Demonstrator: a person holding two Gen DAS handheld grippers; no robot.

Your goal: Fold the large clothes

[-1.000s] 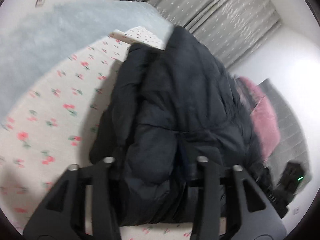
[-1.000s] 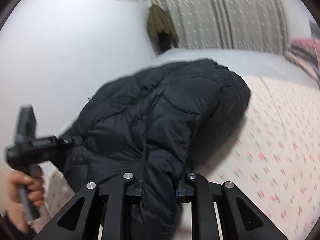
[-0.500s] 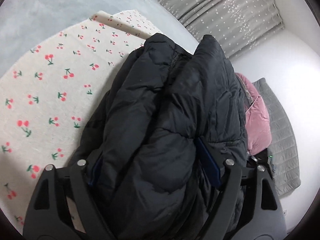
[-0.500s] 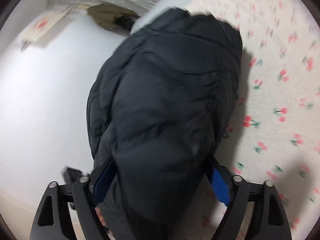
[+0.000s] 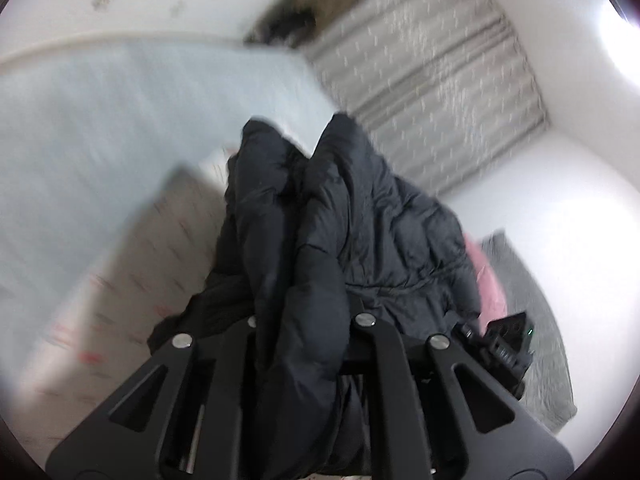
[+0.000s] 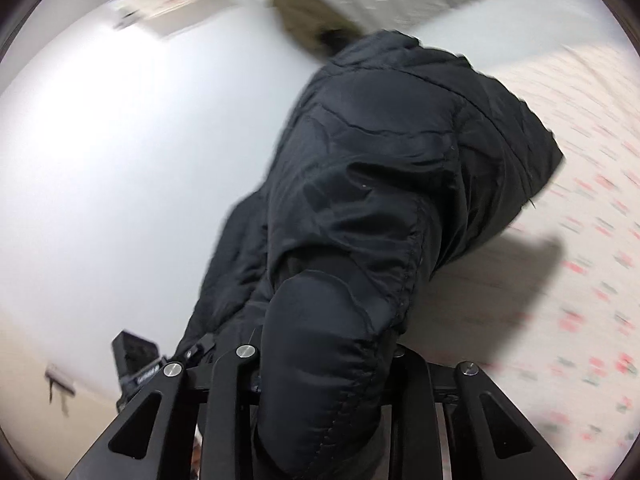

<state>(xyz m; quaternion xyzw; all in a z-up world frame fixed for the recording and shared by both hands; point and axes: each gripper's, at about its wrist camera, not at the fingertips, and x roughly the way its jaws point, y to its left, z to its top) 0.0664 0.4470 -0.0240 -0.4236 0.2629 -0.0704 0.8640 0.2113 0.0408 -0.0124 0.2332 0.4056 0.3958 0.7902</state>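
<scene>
A black puffer jacket (image 5: 360,232) hangs bunched over the cherry-print sheet (image 5: 132,280). In the left wrist view a thick fold of it bulges up between the fingers of my left gripper (image 5: 308,322), whose jaws are closing and pinch the fabric. The right wrist view shows the same jacket (image 6: 380,160) from the other side. A padded edge is squeezed between the fingers of my right gripper (image 6: 320,350), also closing. Each view catches the other gripper past the jacket: the right gripper (image 5: 508,344) and the left gripper (image 6: 136,360). The fingertips are buried in fabric.
A pale blue blanket (image 5: 120,120) covers the far part of the bed. Grey curtains (image 5: 432,92) and an olive coat (image 5: 304,12) hang behind. A pink cushion (image 5: 488,280) and grey quilt (image 5: 536,320) lie to the right. White wall (image 6: 120,160) lies left of the jacket.
Half a second ago both pairs of jaws stood wide around the jacket; now both have narrowed onto a fold. Both hands have moved and risen, and the views are motion-blurred.
</scene>
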